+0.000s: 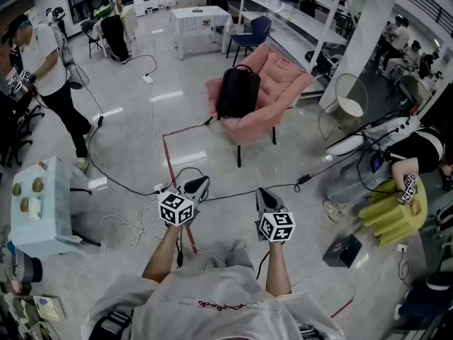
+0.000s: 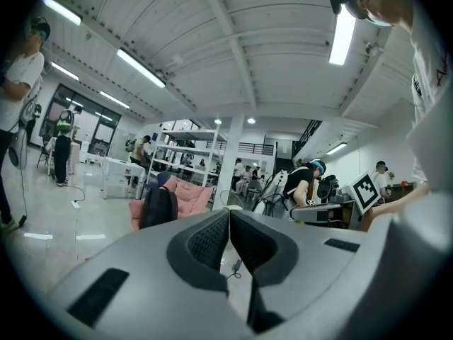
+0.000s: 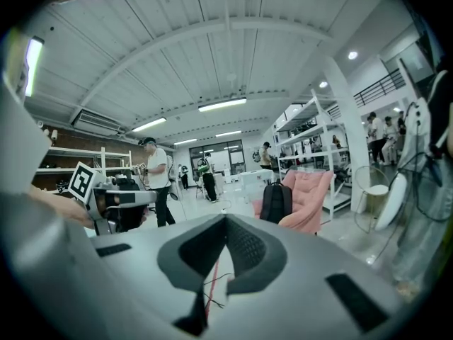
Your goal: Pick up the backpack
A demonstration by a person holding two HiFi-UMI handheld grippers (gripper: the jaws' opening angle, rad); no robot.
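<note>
a grey shirt (image 1: 212,307) fills the bottom of the head view, and two bare arms reach out from it. each hand holds a gripper. the left gripper (image 1: 202,183) has its jaws pressed together with nothing between them. the right gripper (image 1: 262,193) has its jaws pressed together too, and it holds nothing. each one has a cube with black and white squares on it. they sit side by side, a bit apart, and both point toward the chair.

the backpack (image 1: 237,91) is black. it is far ahead of both grippers, well apart from them. it sits upright on a pink chair (image 1: 287,76). in the left gripper view it shows a little left of the jaw tips. in the right gripper view it shows a little right of them.

a red line (image 1: 168,154) on the floor runs from beside the left gripper out toward the chair. thin cords (image 1: 127,227) lie on the floor to the left of the left gripper. a pale blue table (image 1: 49,218) is further left. a yellow thing (image 1: 389,214) is off to the right of the right gripper. far past the pink chair are a white table (image 1: 198,16) and a blue chair (image 1: 255,30). a person (image 1: 49,62) in a white top stands far off to the left.
</note>
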